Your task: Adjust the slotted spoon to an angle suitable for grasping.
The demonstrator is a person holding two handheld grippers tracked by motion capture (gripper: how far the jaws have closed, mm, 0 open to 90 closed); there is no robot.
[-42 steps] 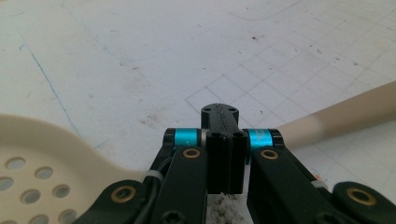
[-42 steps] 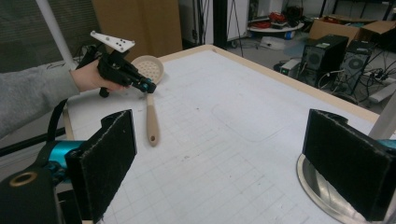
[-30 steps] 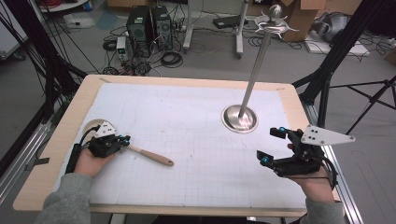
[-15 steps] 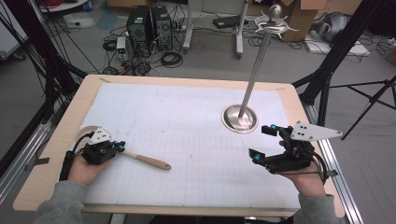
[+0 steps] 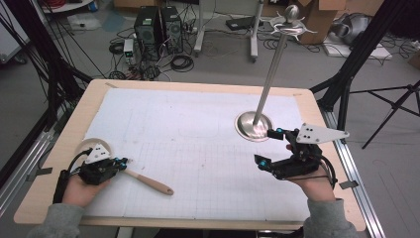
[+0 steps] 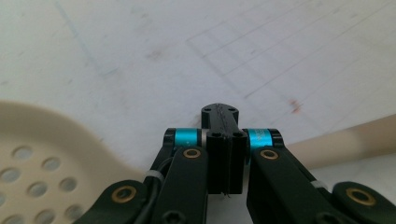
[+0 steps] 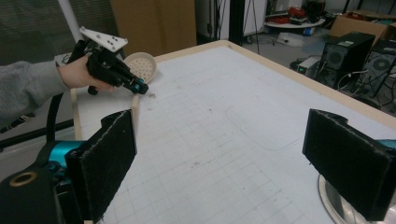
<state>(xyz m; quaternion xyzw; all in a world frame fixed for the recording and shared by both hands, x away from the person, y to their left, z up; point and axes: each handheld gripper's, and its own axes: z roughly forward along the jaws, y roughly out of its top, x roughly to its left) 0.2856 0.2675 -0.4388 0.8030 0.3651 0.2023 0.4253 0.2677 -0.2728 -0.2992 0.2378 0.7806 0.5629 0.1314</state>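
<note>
A cream slotted spoon (image 5: pixel 148 181) lies flat at the mat's near left, its perforated head (image 6: pixel 37 154) toward the left edge and its handle (image 6: pixel 355 140) pointing right. My left gripper (image 5: pixel 124 161) is shut, its jaws pressed together with the tips down over the spoon's neck (image 6: pixel 219 116); whether they pinch it I cannot tell. Near the tall metal stand's base (image 5: pixel 253 126), my right gripper (image 5: pixel 265 147) stands wide open and holds nothing. The right gripper view looks across the mat at the left gripper (image 7: pixel 140 87) and the spoon's head (image 7: pixel 140 65).
The metal stand has a thin pole (image 5: pixel 270 74) rising from a round base at the mat's right. A white gridded mat (image 5: pixel 198 148) covers the wooden table (image 5: pixel 198 85). Computers and cables lie on the floor beyond.
The left hand has slid toward the table's near left corner, and the spoon has moved along with it. The right hand has shifted left, toward the stand's base, still open.
</note>
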